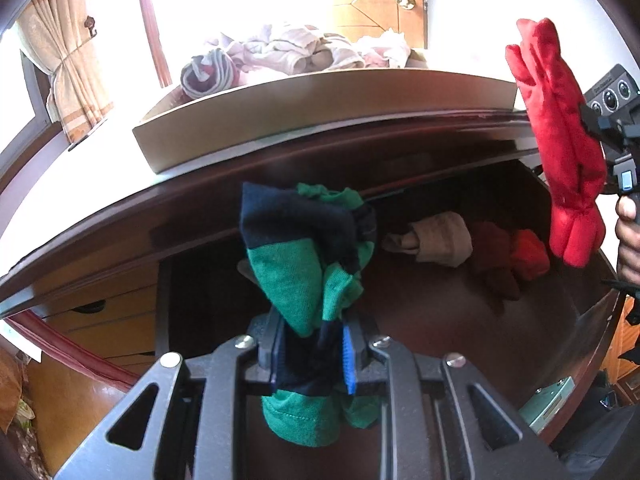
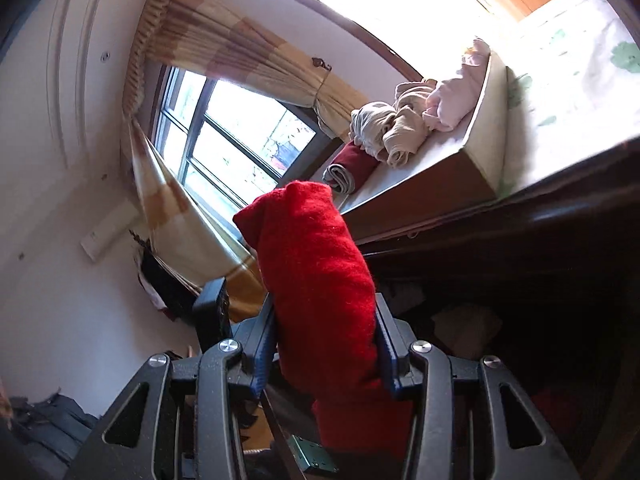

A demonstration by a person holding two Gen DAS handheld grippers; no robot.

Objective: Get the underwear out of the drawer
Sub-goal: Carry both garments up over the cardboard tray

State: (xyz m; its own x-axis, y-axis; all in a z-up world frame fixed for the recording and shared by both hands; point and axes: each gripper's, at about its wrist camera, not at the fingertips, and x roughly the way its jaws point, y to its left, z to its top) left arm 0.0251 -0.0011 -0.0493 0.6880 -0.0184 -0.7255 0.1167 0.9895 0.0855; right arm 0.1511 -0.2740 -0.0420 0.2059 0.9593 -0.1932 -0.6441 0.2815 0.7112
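Observation:
My left gripper (image 1: 314,364) is shut on green and navy underwear (image 1: 296,264) and holds it above the open dark wooden drawer (image 1: 440,320). My right gripper (image 2: 324,356) is shut on red underwear (image 2: 320,276), lifted above the drawer; the red piece also shows in the left wrist view (image 1: 560,140) at the right. Inside the drawer lie a beige rolled piece (image 1: 436,240), a dark red piece (image 1: 492,256) and a bright red piece (image 1: 530,254).
A cardboard box (image 1: 280,120) sits on the dresser top, with several rolled garments (image 1: 296,52) in it; it also shows in the right wrist view (image 2: 452,176). Curtains (image 2: 224,52) and a window (image 2: 224,136) are to the left. A wooden door (image 1: 376,0) stands behind.

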